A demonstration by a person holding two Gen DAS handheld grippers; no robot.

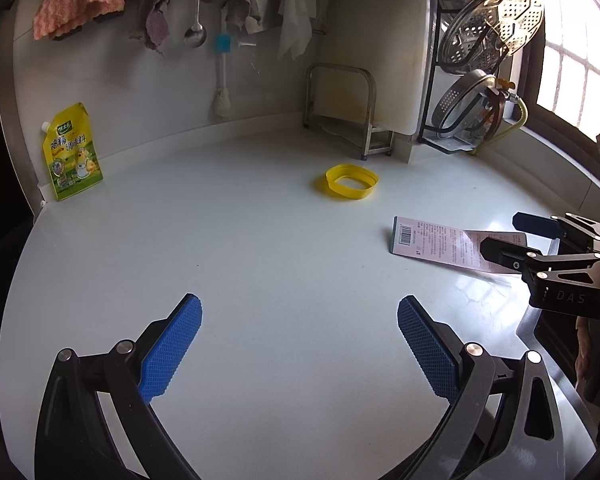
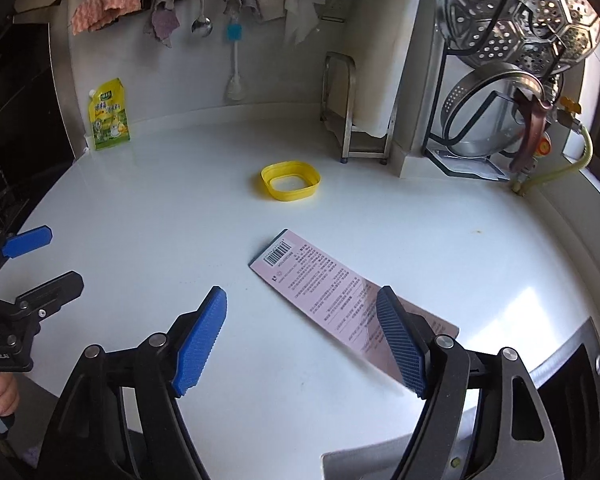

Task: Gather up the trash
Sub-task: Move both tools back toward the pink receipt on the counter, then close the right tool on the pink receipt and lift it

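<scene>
A long pink printed card (image 2: 320, 284) with a barcode lies flat on the white counter (image 2: 160, 200). My right gripper (image 2: 302, 294) hovers open over its near end, and the right finger (image 2: 400, 340) covers part of it. Neither pad presses on it. In the left wrist view the card (image 1: 432, 242) is at the right, with the right gripper (image 1: 500, 234) above its far end. A yellow plastic ring lid (image 1: 332, 180) (image 2: 267, 180) lies farther back. My left gripper (image 1: 300, 304) (image 2: 62, 258) is open over bare counter, holding nothing.
A yellow spout pouch (image 1: 72, 152) leans against the back wall at left. Cloths, a ladle (image 1: 196, 12) and a brush hang above. A metal stand (image 1: 340, 108), a white board and a rack of steel steamers (image 1: 492, 28) crowd the back right. A stove edge (image 2: 572, 360) is near right.
</scene>
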